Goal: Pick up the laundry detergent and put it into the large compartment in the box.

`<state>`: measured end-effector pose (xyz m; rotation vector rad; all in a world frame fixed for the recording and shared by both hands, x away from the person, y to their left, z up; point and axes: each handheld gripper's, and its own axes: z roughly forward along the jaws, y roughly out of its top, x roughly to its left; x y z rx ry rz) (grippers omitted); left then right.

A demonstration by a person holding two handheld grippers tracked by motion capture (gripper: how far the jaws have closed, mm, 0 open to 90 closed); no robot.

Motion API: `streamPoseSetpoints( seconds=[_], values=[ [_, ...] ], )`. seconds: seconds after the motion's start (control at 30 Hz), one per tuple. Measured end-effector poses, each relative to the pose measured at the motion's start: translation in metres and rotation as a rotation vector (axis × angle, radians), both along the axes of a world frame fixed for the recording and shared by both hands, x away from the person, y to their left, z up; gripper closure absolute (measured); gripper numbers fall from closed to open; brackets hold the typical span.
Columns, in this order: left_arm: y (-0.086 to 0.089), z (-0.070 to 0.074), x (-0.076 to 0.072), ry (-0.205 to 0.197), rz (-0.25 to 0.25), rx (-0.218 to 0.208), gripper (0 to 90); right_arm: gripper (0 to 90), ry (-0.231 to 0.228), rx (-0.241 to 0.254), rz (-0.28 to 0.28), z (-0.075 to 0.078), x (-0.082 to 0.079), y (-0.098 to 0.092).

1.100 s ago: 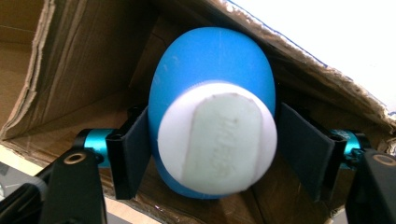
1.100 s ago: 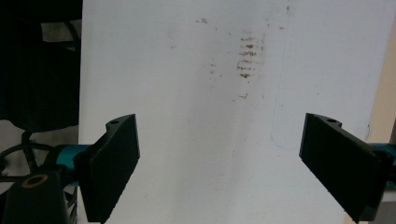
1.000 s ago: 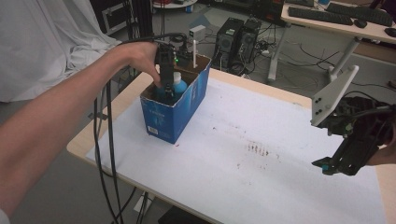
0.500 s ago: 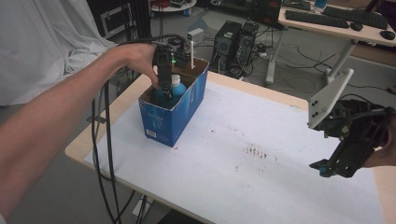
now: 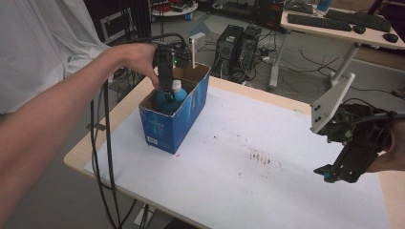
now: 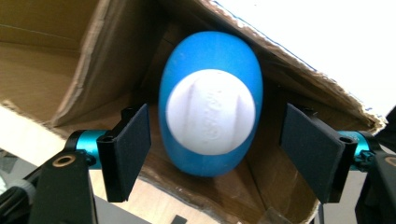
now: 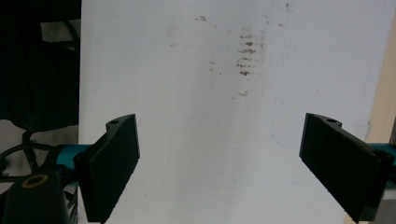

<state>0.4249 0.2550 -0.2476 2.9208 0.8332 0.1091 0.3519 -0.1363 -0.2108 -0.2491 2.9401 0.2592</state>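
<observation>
I'm looking down on the bench point(image 5: 286, 191), its top covered in white with a patch of brownish smudges point(image 5: 260, 156) near the middle, and on its far left corner stands the blue cardboard box point(image 5: 174, 126), open at the top. There is pale printing on the box's near end panel, but it is too small for me to read, so no brand from me. My left hand-held gripper point(image 5: 166, 94) is reaching straight down into that box, and inside it stands the blue bottle point(image 6: 210, 102) with its white cap point(image 6: 211, 112) facing right up at my camera, so its long axis runs upright, in line with my reach. The cap has raised lettering moulded into it, blurred beyond reading. In the left gripper view my jaws are spread wide, one on each side of the bottle and both clear of it, holding nothing; I judge the bottle sits squarely between them, ready for closing. My right hand-held gripper point(image 5: 344, 167) hangs over the bench's right edge, well apart from the box, jaws wide and empty above bare white surface. The left is plainly the nearer hand for this pick.
</observation>
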Motion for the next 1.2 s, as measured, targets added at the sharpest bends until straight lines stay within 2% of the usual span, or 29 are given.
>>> streamPoseSetpoints(
  seconds=[0.27, 0.47, 0.67, 0.8, 0.83, 0.87, 1.13, 1.2],
  values=[
    [-0.003, 0.015, 0.002, -0.027, -0.007, -0.004, 23.4, 11.3, -0.001, -0.002, 0.001, 0.000, 0.000, -0.001],
    [-0.018, 0.032, 0.001, -0.058, -0.050, -0.008, 23.3, 11.3, -0.002, -0.001, -0.002, 0.001, 0.001, -0.001],
    [-0.052, 0.049, -0.004, -0.085, -0.149, -0.025, 23.3, 11.3, -0.002, 0.000, -0.003, 0.001, 0.001, -0.002],
    [-0.081, 0.056, -0.007, -0.094, -0.224, -0.011, 23.3, 11.3, -0.003, 0.003, -0.012, 0.001, 0.001, -0.002],
    [-0.081, 0.056, -0.007, -0.094, -0.224, -0.011, 23.3, 11.3, -0.003, 0.003, -0.012, 0.001, 0.001, -0.002],
    [-0.095, 0.057, -0.008, -0.094, -0.260, -0.019, 23.3, 11.3, -0.002, 0.004, -0.012, 0.001, 0.001, -0.002],
    [-0.144, 0.042, -0.010, -0.066, -0.387, -0.005, 19.4, 11.3, -0.007, 0.003, -0.023, 0.001, 0.002, -0.003],
    [-0.156, 0.037, -0.010, -0.058, -0.400, -0.009, 19.5, 11.3, -0.009, 0.004, -0.026, 0.001, 0.002, -0.003]
  ],
)
